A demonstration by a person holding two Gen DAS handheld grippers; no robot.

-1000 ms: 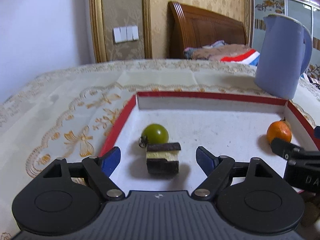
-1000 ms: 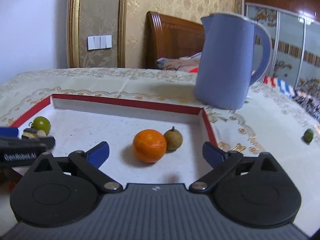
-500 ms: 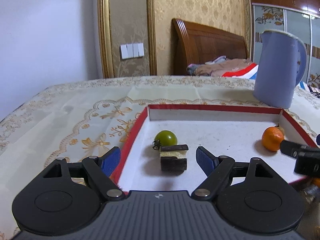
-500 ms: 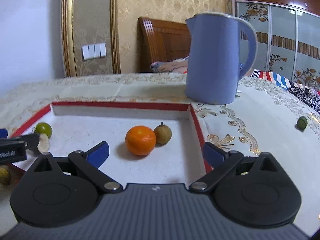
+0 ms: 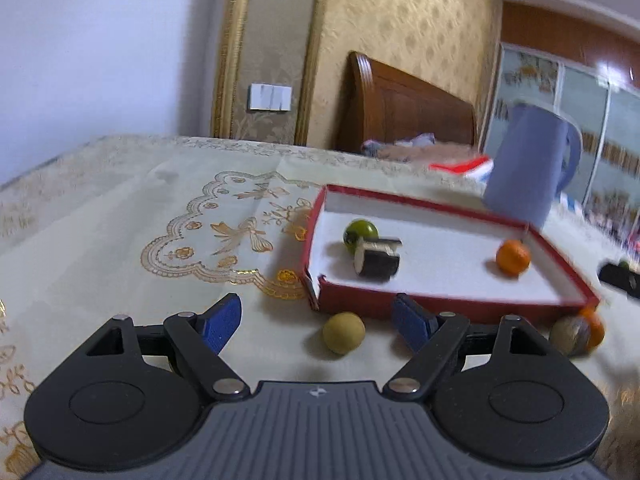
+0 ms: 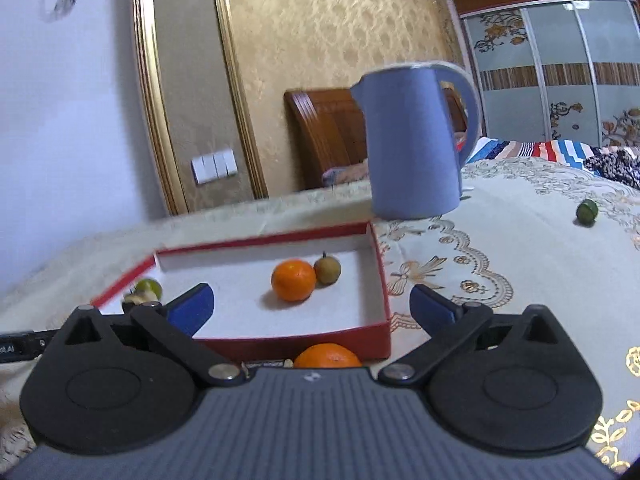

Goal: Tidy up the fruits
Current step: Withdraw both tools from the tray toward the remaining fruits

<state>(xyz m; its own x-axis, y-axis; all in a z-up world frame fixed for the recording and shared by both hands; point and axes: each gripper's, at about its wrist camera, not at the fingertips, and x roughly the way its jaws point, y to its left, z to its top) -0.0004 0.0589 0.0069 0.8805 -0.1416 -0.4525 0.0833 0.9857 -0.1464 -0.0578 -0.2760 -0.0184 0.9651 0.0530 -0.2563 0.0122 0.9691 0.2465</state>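
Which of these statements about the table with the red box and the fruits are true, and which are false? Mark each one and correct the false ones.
1. Both the left gripper and the right gripper are open and hold nothing. True.
2. The blue kettle stands inside the red box. False: it stands on the tablecloth behind the box.
3. An orange and a small brown fruit lie side by side in the box. True.
4. Every fruit is already in the box. False: a yellowish round fruit lies on the cloth in front of it, and a small green fruit lies far off to the right.
5. The green tomato lies on the tablecloth. False: it is in the box, next to a dark layered block.
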